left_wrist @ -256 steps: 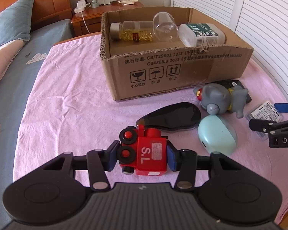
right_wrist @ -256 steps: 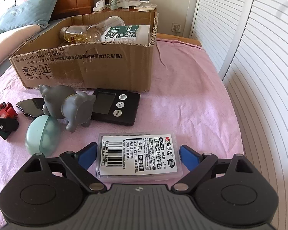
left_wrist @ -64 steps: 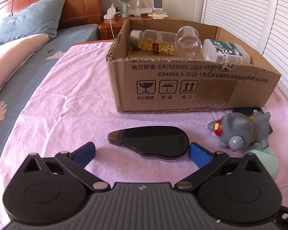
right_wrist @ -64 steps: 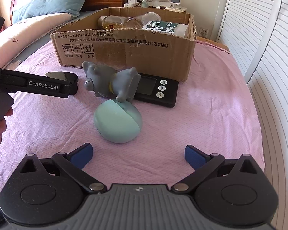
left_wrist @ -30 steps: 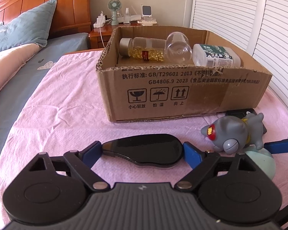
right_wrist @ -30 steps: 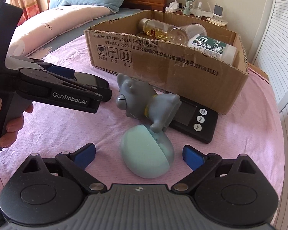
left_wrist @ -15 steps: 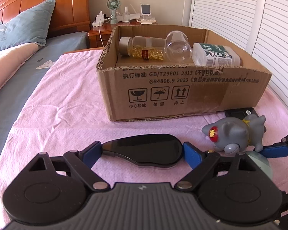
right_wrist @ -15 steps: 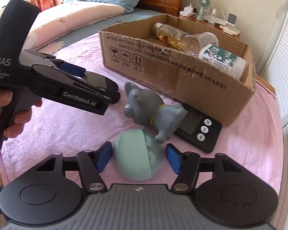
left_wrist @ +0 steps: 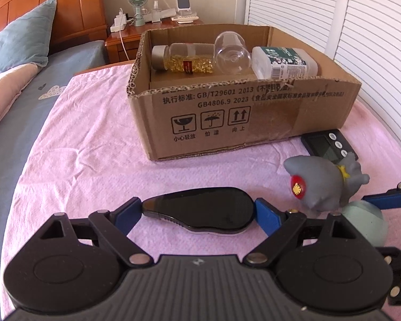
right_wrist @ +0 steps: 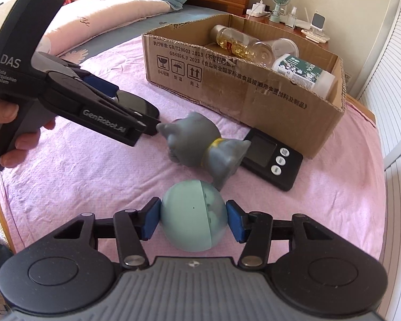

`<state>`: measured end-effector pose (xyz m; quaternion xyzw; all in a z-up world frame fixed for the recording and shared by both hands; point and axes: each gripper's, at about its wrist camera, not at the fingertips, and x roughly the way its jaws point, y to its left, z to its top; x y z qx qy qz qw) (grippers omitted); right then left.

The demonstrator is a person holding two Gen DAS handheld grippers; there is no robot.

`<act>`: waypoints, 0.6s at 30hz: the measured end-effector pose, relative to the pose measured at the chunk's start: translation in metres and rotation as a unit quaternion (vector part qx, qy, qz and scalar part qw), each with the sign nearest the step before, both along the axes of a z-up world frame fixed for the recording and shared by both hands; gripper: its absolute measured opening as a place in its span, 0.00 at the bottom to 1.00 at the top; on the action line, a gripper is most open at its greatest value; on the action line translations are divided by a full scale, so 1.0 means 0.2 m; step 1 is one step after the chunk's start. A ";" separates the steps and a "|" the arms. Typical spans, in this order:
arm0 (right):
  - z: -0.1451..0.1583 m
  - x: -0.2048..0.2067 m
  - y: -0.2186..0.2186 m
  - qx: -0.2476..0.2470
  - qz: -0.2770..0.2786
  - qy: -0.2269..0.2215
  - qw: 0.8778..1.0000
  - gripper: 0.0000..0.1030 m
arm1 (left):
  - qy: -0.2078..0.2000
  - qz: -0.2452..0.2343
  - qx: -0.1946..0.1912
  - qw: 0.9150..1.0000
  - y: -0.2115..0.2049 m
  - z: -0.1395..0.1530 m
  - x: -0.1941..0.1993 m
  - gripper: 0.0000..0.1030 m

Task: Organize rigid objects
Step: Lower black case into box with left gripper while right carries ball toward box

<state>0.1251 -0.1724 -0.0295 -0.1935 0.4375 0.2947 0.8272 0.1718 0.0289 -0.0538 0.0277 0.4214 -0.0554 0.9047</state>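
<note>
Mint-green egg [right_wrist: 193, 218] clamped in right tool [right_wrist: 192, 220], black oval case [left_wrist: 200, 210] pinched in left tool [left_wrist: 199, 212]

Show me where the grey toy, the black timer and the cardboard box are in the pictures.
grey toy [right_wrist: 192, 136], right wrist view, on the back of its head.
black timer [right_wrist: 264, 147], right wrist view, on its screen.
cardboard box [left_wrist: 254, 123], left wrist view, on its front wall.

Cardboard box [left_wrist: 243, 112] front reads "GB/T29601 2013" and "GB4806.9 2023" w/ Chinese print, plus fragile-glass, umbrella and up-arrow signs. Left gripper [right_wrist: 136, 123] body: "DAS Data Acquisition System"; its arm: "GenRobot.AI". Bottle labels too small to read.
</note>
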 end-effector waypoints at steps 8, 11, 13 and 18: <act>0.09 -0.04 -0.06 -0.001 -0.003 -0.012 1.000 0.56 | 0.011 -0.054 0.010 0.998 0.01 0.13 -0.06 0.87; 0.12 -0.03 -0.08 0.006 -0.006 -0.016 1.000 0.56 | 0.010 -0.071 0.006 0.997 0.02 0.20 -0.06 0.87; 0.15 -0.02 -0.09 0.010 -0.009 -0.022 1.000 0.56 | 0.006 -0.082 -0.002 0.997 0.02 0.26 -0.05 0.87; 0.23 0.04 -0.11 0.015 -0.019 -0.048 0.999 0.56 | -0.028 -0.097 -0.004 0.995 0.01 0.42 0.03 0.87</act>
